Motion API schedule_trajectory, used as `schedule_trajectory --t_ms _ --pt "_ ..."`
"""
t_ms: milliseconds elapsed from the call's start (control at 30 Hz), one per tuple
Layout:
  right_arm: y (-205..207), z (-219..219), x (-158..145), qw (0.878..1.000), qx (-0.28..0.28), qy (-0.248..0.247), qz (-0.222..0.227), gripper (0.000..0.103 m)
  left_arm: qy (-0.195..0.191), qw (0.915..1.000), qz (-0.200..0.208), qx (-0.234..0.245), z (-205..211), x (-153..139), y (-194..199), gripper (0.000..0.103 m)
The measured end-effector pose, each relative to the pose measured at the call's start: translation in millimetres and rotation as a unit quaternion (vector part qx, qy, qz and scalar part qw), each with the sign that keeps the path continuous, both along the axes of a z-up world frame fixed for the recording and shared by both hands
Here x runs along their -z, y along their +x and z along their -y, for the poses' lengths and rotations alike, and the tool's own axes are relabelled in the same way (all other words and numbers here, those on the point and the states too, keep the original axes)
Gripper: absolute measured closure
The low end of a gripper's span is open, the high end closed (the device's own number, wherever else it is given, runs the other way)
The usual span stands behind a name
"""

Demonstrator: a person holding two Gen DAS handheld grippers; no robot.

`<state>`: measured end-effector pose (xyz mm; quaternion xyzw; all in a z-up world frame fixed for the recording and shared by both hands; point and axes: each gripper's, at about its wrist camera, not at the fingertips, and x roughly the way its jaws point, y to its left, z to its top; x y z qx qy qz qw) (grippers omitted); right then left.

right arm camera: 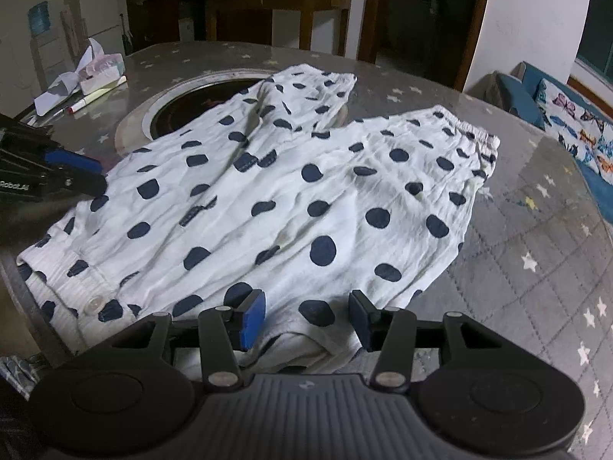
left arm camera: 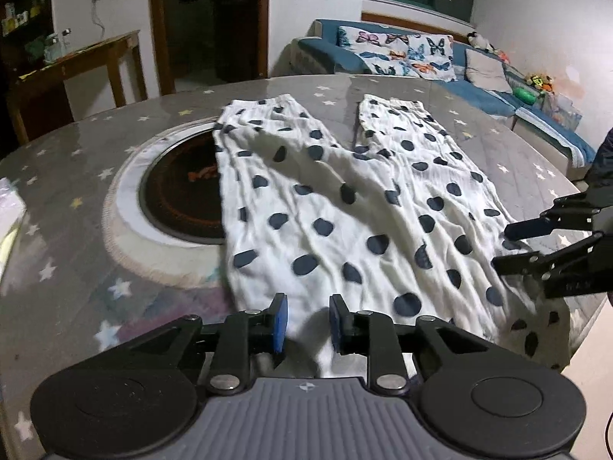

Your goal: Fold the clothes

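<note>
White trousers with dark blue dots (left arm camera: 345, 211) lie spread flat on the round table, legs pointing away, waistband at the near edge; they also show in the right wrist view (right arm camera: 306, 191). My left gripper (left arm camera: 308, 324) is open over the waistband's left part, cloth between its blue pads (left arm camera: 281, 322). My right gripper (right arm camera: 306, 320) is open over the waistband's other side, cloth between its jaws. Each gripper also shows in the other view: the right one (left arm camera: 505, 245) at the right edge, the left one (right arm camera: 88, 174) at the left edge.
The round table has a grey star-patterned cover (left arm camera: 76, 268) and an inset hotplate (left arm camera: 184, 195), partly under one trouser leg. Tissues, paper and a pen (right arm camera: 88, 88) lie at the table's far left. A blue sofa (left arm camera: 440, 61) and a wooden side table (left arm camera: 76, 69) stand beyond.
</note>
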<state>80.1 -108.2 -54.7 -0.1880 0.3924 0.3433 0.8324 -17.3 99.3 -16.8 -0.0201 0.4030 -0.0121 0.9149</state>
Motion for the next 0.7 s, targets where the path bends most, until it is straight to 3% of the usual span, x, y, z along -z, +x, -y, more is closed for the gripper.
schedule_trajectory --t_ms 300,567,700 --pt "18.3 12.0 -13.6 1.000 0.011 0.012 0.010 0.051 0.000 0.9998 -0.016 0.008 0.0 16.1 17.2 0.077" --pt "98.5 18.9 -22.5 0.996 0.076 0.033 0.039 0.053 -0.005 0.9998 -0.012 0.013 -1.6 16.1 18.5 0.076" --pt "152.5 25.5 -16.2 0.990 0.129 0.050 0.027 0.055 -0.011 0.9998 -0.009 0.015 -3.8 16.7 17.5 0.075"
